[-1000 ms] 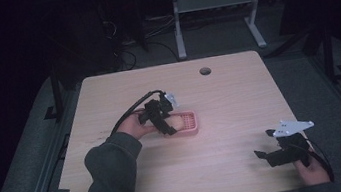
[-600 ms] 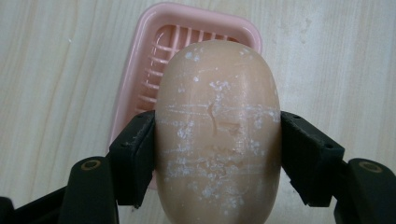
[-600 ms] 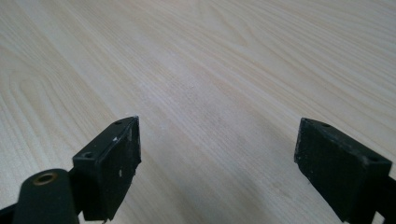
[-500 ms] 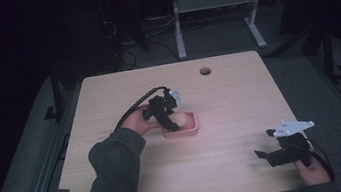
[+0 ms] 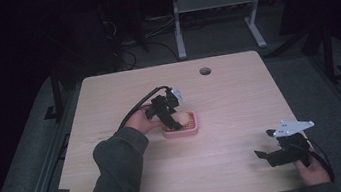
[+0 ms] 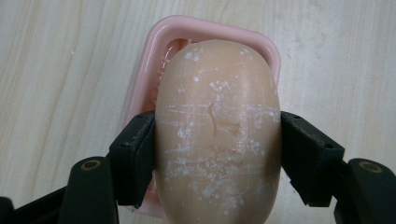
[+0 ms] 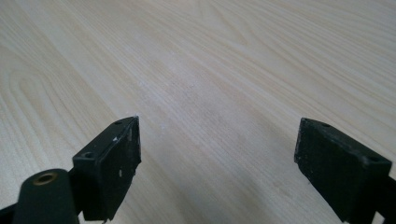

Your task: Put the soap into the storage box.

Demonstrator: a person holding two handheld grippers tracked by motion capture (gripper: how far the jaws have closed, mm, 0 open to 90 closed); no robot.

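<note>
Your left gripper [image 6: 215,154] has its jaws pressed against the two long flanks of the soap bar [image 6: 217,130], gripping across the narrow width so the rounded bar cannot slip sideways. The bar hangs over the pink soap dish [image 6: 154,74], which sits near the middle of the table [image 5: 239,96]; whether they touch I cannot tell. Your right gripper [image 7: 219,163] rests spread wide and empty near the table's front right corner, clear of the work.
</note>
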